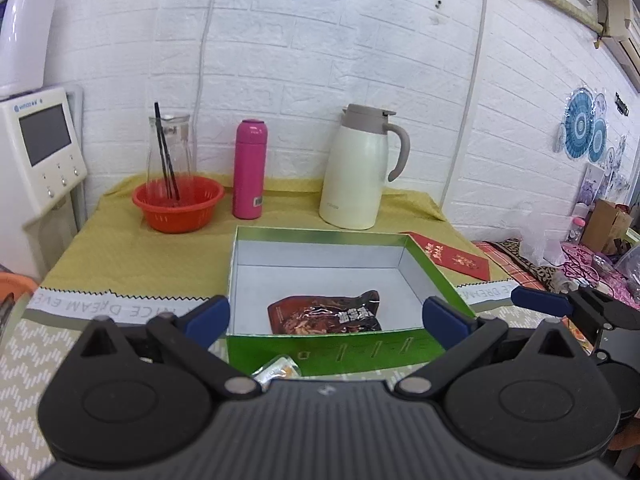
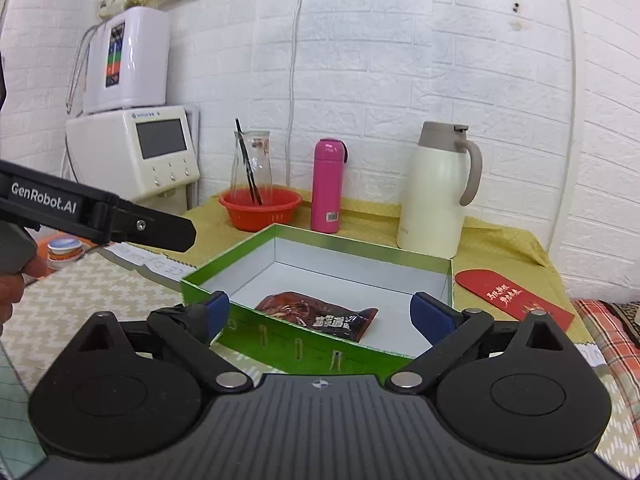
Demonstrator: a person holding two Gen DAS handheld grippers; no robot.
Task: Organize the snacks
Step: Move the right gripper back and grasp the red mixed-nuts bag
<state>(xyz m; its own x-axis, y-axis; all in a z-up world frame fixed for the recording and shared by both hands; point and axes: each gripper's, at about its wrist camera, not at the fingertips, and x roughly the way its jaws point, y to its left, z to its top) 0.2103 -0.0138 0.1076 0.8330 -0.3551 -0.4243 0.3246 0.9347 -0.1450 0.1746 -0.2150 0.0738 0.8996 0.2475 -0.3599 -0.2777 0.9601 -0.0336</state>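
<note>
A green box [image 1: 336, 350] with a white inside stands open on the table; it also shows in the right wrist view [image 2: 280, 340]. One dark red snack packet [image 1: 324, 314] lies inside it near the front wall, also seen in the right wrist view [image 2: 316, 314]. A small silver and orange snack packet [image 1: 278, 372] lies on the cloth just in front of the box, partly hidden by my left gripper. My left gripper [image 1: 326, 316] is open and empty above the box's front edge. My right gripper [image 2: 320, 312] is open and empty over the box's front edge.
At the back stand an orange basket [image 1: 178, 206] holding a glass carafe, a pink bottle [image 1: 250, 170] and a cream thermos jug [image 1: 358, 172]. A red envelope [image 1: 456, 258] lies right of the box. A white appliance [image 2: 136, 152] stands at the left. Clutter lies at the right.
</note>
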